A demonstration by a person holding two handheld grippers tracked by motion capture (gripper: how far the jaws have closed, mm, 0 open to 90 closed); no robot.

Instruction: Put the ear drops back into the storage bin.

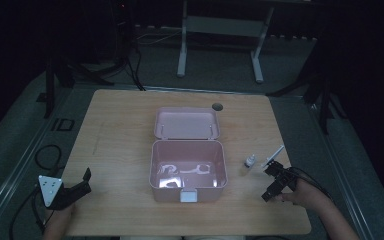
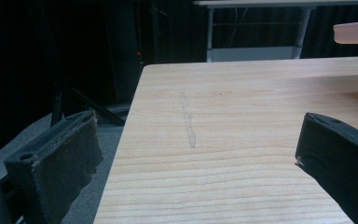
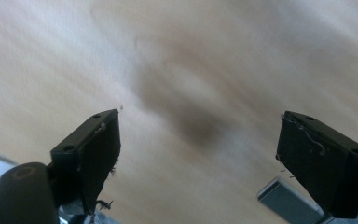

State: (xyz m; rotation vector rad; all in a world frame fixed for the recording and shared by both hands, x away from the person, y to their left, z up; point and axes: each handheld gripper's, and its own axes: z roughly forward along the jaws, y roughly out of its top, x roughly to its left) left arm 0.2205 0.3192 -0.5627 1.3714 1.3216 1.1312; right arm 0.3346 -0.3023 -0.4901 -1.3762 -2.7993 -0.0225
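An open pink box (image 1: 156, 167) stands mid-table, its lid (image 1: 186, 123) folded back behind it and a white latch (image 1: 187, 195) on its front wall. Pale shapes lie inside it, washed out by glare. To the box's right stand a small bottle (image 1: 250, 160) and a thin white syringe-like stick (image 1: 273, 155). My right gripper (image 1: 268, 183) hovers just in front of those two, open and empty (image 3: 198, 144), over blurred table wood. My left gripper (image 1: 82, 182) is at the table's front left corner, open and empty (image 2: 191, 158). A pink edge of the box (image 2: 356, 31) shows far right.
The wooden table (image 1: 120, 130) has a round cable hole (image 1: 217, 106) near its back edge. A grey flat object (image 3: 284, 198) lies blurred near my right jaw. Cables (image 1: 47, 155) trail on the floor at left. A white table frame (image 1: 220, 45) stands behind.
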